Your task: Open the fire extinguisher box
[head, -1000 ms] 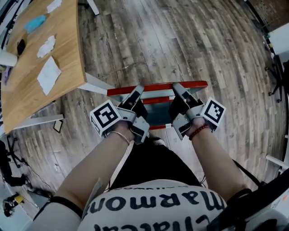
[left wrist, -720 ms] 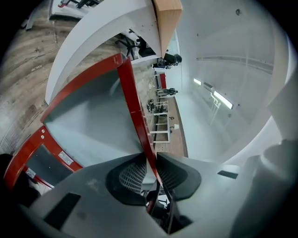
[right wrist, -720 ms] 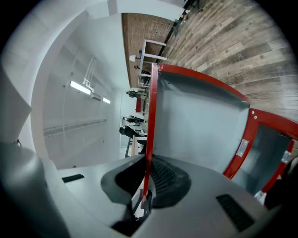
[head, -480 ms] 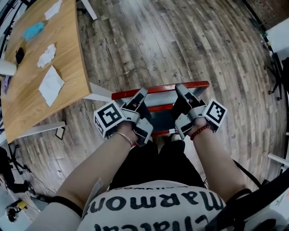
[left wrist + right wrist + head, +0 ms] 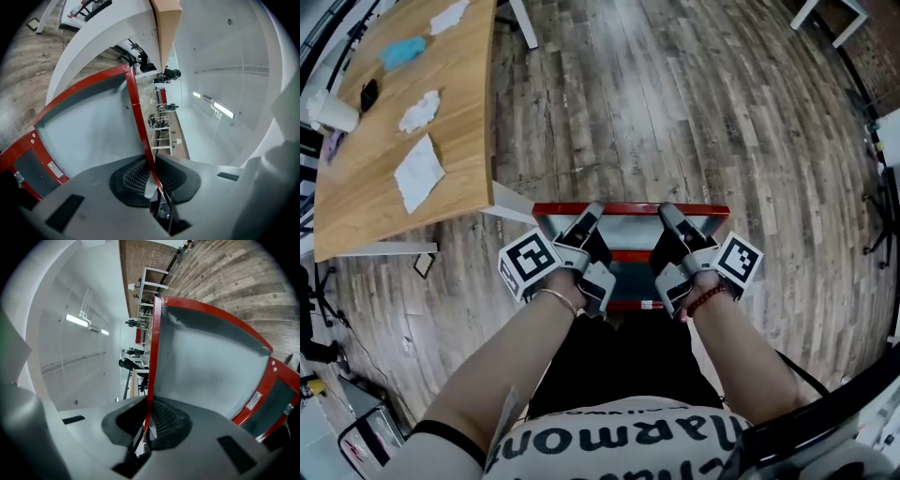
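The red fire extinguisher box [image 5: 628, 274] stands on the floor at the person's feet, with its lid [image 5: 628, 209] raised. The lid's grey inner face [image 5: 89, 131] fills both gripper views. My left gripper [image 5: 591, 214] sits on the left part of the lid's top rim; its jaws are closing with the red rim [image 5: 137, 108] pinched between the pads. My right gripper [image 5: 667, 212] is shut on the same rim [image 5: 153, 348] further right. In the left gripper view the left gripper [image 5: 151, 176] straddles the rim, as the right gripper [image 5: 147, 416] does in its own view.
A wooden table [image 5: 356, 197] stands at the left with paper sheets [image 5: 419, 173], a blue cloth [image 5: 403, 52] and a white cup [image 5: 328, 112] on it. Its white leg [image 5: 511, 202] comes down close to the box's left corner. Plank floor [image 5: 675, 94] stretches beyond the box.
Both grippers stay on the lid's red rim. The rim has shifted from slightly tilted to level in the head view, which now takes in more of the table and floor.
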